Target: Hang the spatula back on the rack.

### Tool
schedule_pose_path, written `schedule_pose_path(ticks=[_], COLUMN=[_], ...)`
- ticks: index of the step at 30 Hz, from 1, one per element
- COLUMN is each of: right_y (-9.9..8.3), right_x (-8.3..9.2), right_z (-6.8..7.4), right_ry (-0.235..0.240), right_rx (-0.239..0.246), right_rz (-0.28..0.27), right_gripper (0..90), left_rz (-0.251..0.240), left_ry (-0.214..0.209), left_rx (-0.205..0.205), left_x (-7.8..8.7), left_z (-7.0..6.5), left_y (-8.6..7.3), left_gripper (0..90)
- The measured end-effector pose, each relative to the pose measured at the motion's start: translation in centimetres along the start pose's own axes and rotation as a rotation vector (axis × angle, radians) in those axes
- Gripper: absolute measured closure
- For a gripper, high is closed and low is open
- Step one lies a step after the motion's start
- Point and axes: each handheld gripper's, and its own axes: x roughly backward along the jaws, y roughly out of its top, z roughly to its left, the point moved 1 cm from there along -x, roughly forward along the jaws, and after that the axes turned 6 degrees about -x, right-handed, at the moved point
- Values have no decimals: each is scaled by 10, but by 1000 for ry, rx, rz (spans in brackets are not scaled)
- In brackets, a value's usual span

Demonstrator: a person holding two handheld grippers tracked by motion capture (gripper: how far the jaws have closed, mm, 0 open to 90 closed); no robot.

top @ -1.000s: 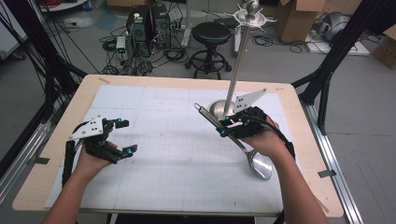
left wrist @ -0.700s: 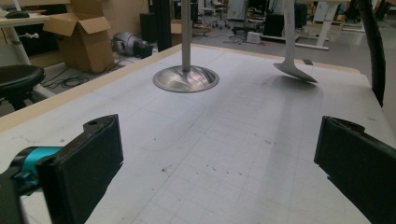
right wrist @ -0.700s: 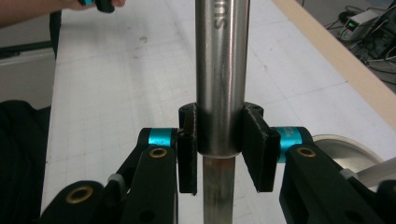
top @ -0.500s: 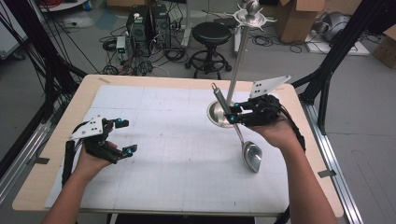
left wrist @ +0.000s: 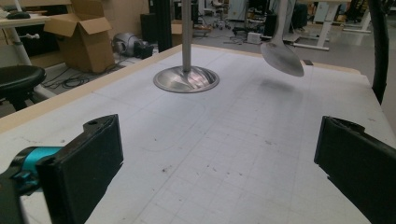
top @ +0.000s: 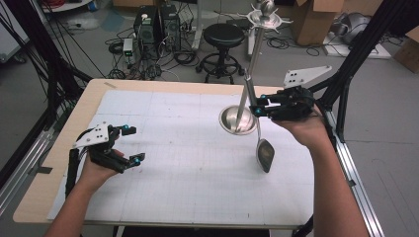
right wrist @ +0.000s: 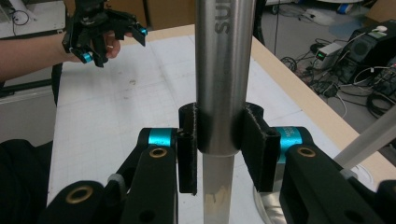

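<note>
- High view: right gripper (top: 256, 109) clamps a ladle (top: 264, 153) by its handle, bowl hanging over the counter (top: 163, 128), just beside the stand (top: 238, 120).
- Left gripper view: left gripper (left wrist: 215, 168) idles well apart, jaws released.
- Right gripper view: jaws clenched on the upright steel handle (right wrist: 224, 79).

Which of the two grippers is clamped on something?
The right gripper: its jaws clamp the ladle's steel handle. The left gripper stands open, holding nothing.
</note>
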Motion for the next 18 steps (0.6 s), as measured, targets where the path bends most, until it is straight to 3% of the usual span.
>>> schedule_pose_path(ticks=[7,18], right_y=[10,20], right_x=[18,45], right_z=[-9,-36], right_ry=[-23,-120], right_rx=[-20,-90], right_rz=[-24,-69], right_gripper=[695,695], left_rz=[-4,-5], left_ry=[1,-2], left_rx=[1,3], left_x=[0,0], left_z=[0,0], left_y=[0,0], left_gripper=[17,17])
